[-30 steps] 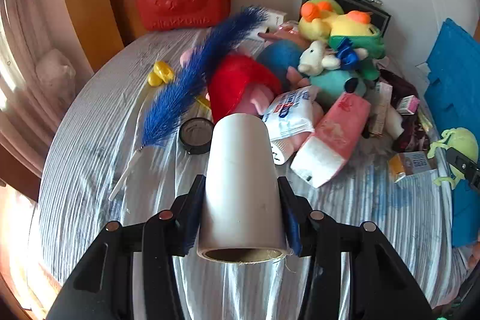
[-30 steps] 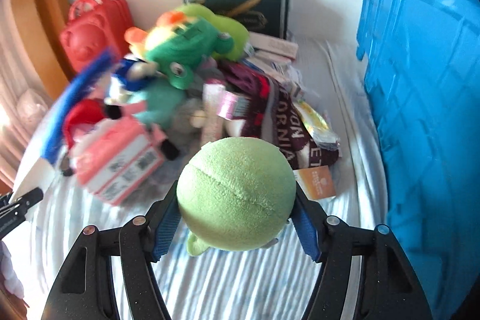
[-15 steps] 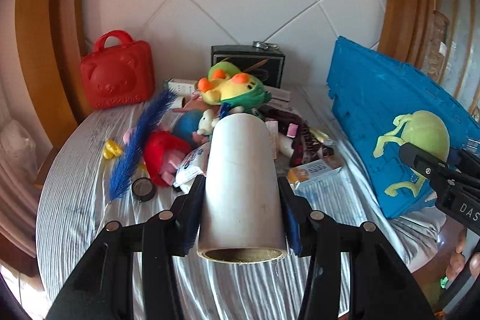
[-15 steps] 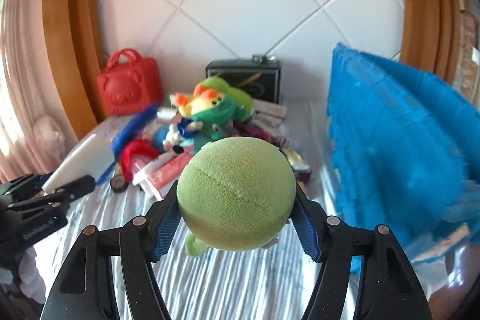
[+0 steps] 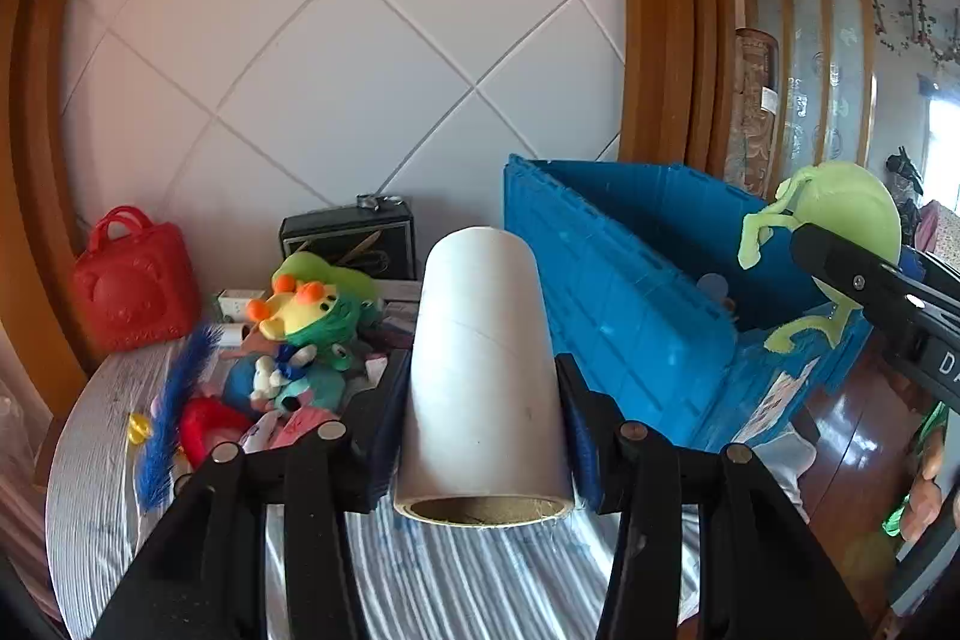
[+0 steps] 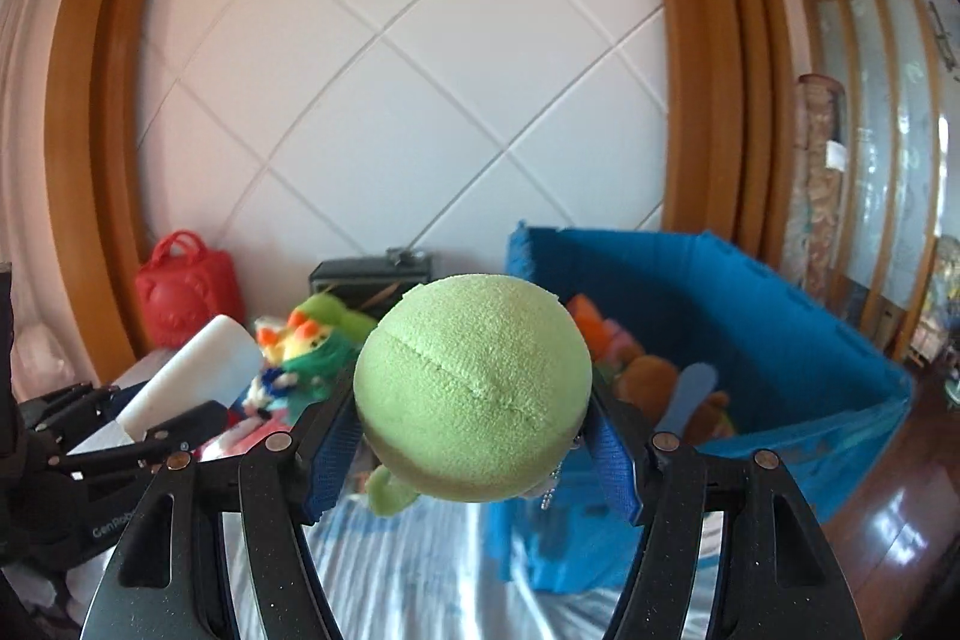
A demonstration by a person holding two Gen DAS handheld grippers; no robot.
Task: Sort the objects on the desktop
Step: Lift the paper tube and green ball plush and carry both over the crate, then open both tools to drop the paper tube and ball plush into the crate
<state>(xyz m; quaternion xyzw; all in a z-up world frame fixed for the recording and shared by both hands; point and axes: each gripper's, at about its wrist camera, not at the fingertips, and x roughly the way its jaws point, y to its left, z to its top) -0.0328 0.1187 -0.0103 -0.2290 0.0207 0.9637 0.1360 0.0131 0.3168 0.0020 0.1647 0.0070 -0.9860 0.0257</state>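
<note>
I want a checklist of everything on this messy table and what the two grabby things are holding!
Surface: table under a striped grey cloth.
Job's things: white roll and green plush toy, both held; blue crate at the table's right end, soft toys already inside.
Clutter: toy pile, blue feather, red bag, black box.
Grippers: left gripper shut on the roll; right gripper shut on the plush toy.
Cables: nothing seen.
Surroundings: white tiled wall, wooden frame.
</note>
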